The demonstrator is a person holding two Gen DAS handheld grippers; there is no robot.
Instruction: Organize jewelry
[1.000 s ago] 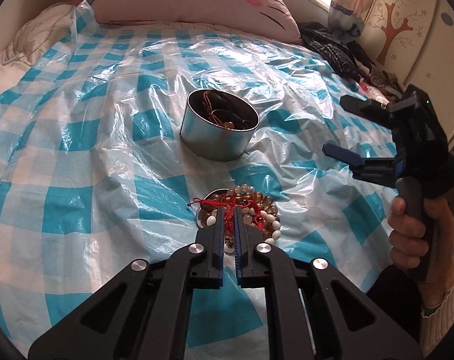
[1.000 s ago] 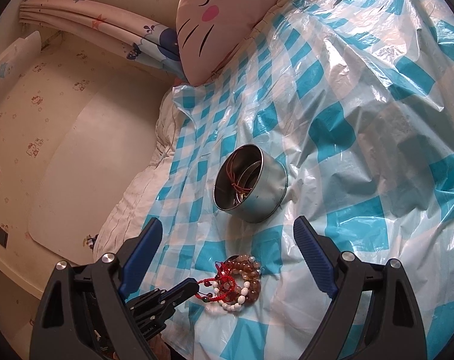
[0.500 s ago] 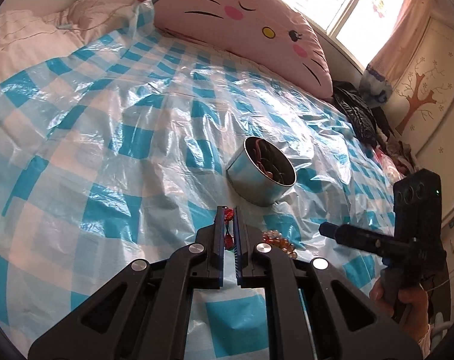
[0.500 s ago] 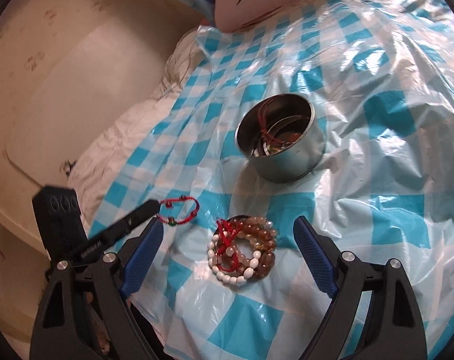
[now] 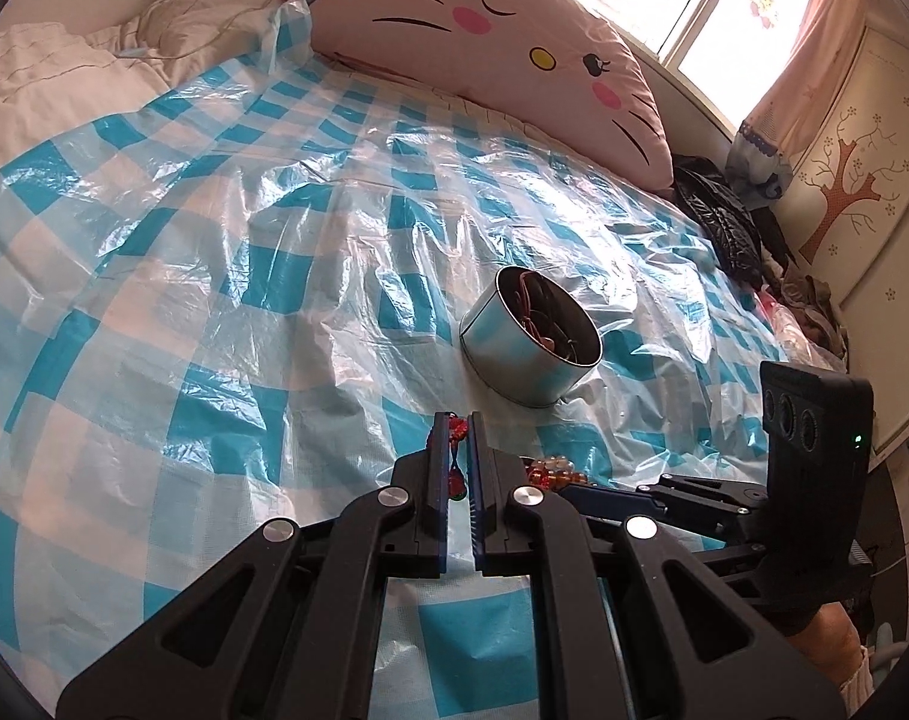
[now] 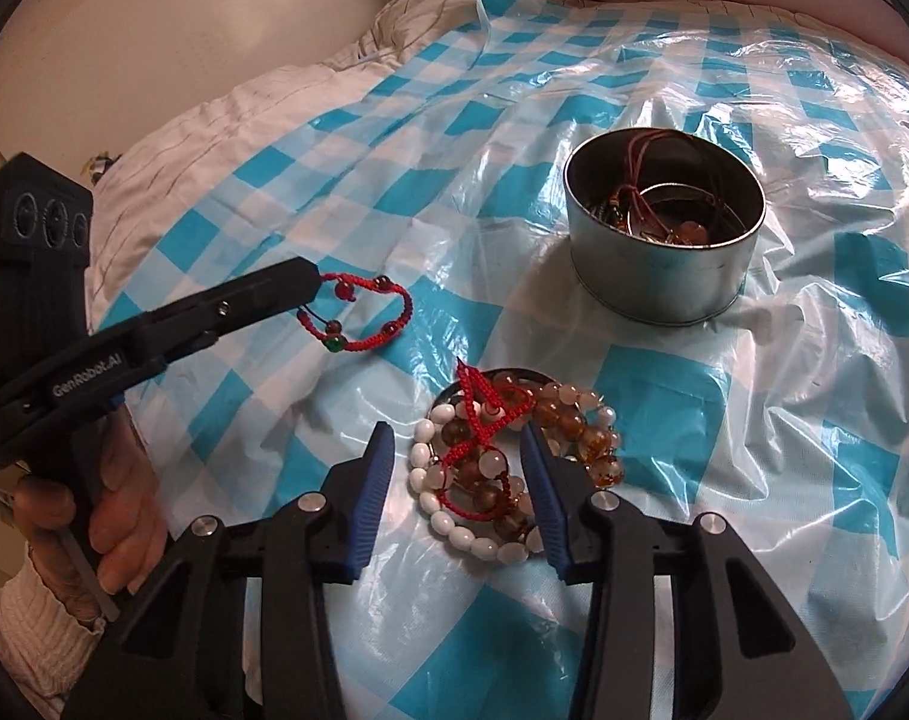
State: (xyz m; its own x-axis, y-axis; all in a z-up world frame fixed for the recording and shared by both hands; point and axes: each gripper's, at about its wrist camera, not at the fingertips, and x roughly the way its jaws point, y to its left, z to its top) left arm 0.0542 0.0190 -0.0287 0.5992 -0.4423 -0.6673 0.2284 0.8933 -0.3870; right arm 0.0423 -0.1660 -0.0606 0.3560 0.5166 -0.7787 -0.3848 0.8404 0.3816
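Observation:
My left gripper (image 5: 454, 420) is shut on a red cord bracelet (image 6: 364, 315) with a few dark and green beads, which hangs from its tips above the sheet, left of the bead pile. A heap of white, amber and red bead bracelets (image 6: 502, 456) lies on a small dish. My right gripper (image 6: 454, 435) points down over this heap, its blue pads on either side of it and closing; I see no pad pressing on the beads. Behind the heap stands a round metal tin (image 6: 652, 288) with cords and bangles inside, also seen as the tin (image 5: 514, 366) in the left wrist view.
A crinkled blue-and-white checked plastic sheet (image 5: 214, 240) covers the bed. A pink cat-face pillow (image 5: 484, 30) lies at the head, a white duvet (image 5: 46, 78) to the left, dark clothes (image 5: 718, 222) at the right edge. A hand (image 6: 118, 516) holds the left gripper's handle.
The left gripper has lifted the red cord bracelet off the heap and carried it aside. The right gripper has swung in over the heap and its jaws have narrowed.

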